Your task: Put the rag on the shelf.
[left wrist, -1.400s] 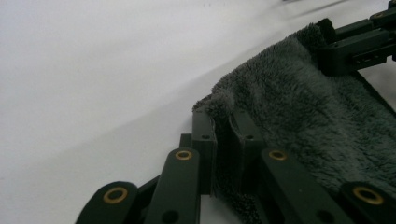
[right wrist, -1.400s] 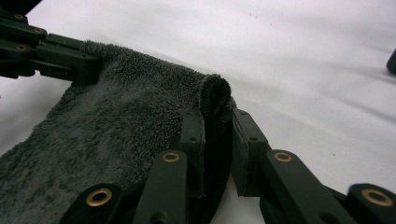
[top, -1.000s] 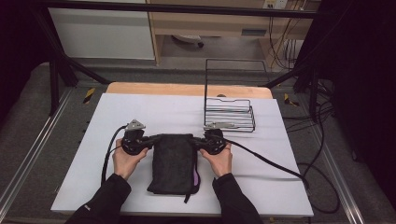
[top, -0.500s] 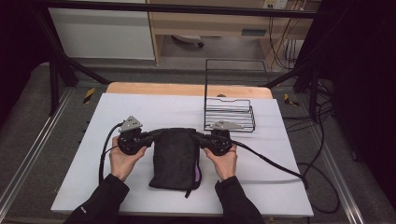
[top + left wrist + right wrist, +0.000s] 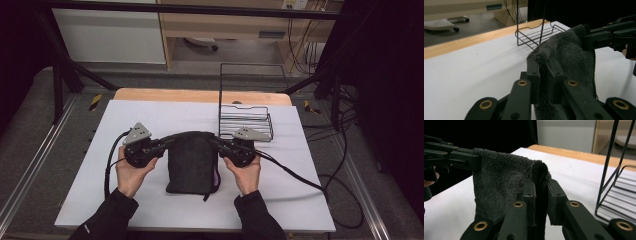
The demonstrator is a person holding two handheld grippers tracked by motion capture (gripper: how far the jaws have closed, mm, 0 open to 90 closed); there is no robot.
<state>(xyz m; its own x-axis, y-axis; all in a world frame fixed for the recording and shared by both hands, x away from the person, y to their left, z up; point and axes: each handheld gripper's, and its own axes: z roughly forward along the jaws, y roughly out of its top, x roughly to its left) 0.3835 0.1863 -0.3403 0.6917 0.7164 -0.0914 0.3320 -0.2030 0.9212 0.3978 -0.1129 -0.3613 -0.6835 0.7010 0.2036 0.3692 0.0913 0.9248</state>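
As both clenched grippers, left [image 5: 162, 144] and right [image 5: 216, 143], lift the far corners of the dark grey terry towel [image 5: 192, 162] higher than a second ago, it hangs beside the black wire rack [image 5: 246, 120], seemingly mid-fold.

The tabletop [image 5: 150, 112] was white, with a bare wooden strip along its far edge. A black wire rack [image 5: 247, 120] stood on it toward the far right corner. A dark towel [image 5: 192, 165] rested its lower end on the middle of the tabletop, and black cables [image 5: 295, 175] trailed across the near right part.
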